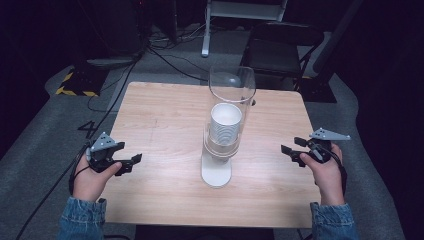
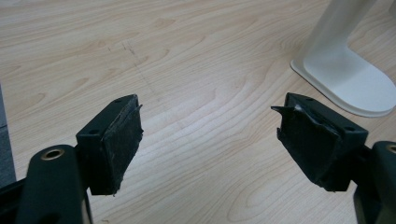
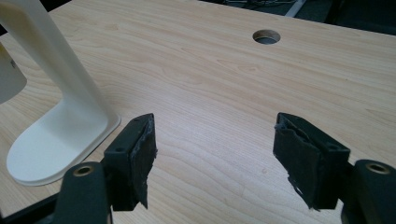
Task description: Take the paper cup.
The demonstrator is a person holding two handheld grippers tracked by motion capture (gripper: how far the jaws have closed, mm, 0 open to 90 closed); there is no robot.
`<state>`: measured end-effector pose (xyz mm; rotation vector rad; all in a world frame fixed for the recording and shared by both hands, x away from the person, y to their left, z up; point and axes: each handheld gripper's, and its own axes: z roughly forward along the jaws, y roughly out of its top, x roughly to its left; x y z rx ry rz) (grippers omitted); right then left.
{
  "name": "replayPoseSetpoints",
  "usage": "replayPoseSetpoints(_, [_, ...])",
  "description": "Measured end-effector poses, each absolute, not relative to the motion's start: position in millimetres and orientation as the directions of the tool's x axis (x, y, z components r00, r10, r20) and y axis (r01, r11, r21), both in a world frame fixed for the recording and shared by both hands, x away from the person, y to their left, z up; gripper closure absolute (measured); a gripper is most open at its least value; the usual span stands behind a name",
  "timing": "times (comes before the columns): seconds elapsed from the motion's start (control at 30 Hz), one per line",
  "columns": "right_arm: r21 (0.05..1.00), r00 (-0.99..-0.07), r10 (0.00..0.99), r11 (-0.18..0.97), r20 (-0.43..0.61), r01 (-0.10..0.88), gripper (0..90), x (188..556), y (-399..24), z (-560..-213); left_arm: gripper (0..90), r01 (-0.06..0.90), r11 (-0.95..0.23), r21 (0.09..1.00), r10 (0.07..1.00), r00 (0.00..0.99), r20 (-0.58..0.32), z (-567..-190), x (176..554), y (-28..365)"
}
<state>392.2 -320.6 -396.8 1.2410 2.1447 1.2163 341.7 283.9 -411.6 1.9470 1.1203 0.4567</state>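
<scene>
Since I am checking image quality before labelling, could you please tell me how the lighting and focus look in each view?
High view: table evenly lit, room around it nearly black, clear tube shows faint glare. Left gripper view: wood grain sharp, the white stand base bright. Right gripper view: table hole crisp, stand softly shaded, the near tool pads slightly soft.

The high view looks forward and down from above the person's side, taking in the whole counter (image 1: 165,115). Each tongs view sits low and close over the wood, looking along its own jaws toward the middle. All three views share the white stand (image 1: 216,172) (image 2: 350,79) (image 3: 60,140) base.
</scene>
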Motion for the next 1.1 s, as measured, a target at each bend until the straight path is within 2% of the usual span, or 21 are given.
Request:
replayPoseSetpoints(0.57, [0.829, -0.547, 0.833, 0.248, 0.082, 0.501, 30.9, 391.3, -315.3, -394.9, 21.7, 0.535, -0.27, 0.8, 0.839, 0.539, -0.077, -410.7, 339.8, 285.6])
replayPoseSetpoints(0.7, [0.832, -0.599, 0.794, 0.258, 0.107, 0.491, 30.9, 390.4, -301.0, -393.8, 21.7, 0.539, -0.28, 0.795, 0.835, 0.545, -0.075, -411.3, 338.9, 285.2])
replayPoseSetpoints(1.1, [0.845, -0.725, 0.683, 0.331, 0.094, 0.421, 30.5, 380.5, -250.6, -388.7, 21.6, 0.541, -0.291, 0.789, 0.83, 0.553, -0.073, -412.7, 338.7, 282.5])
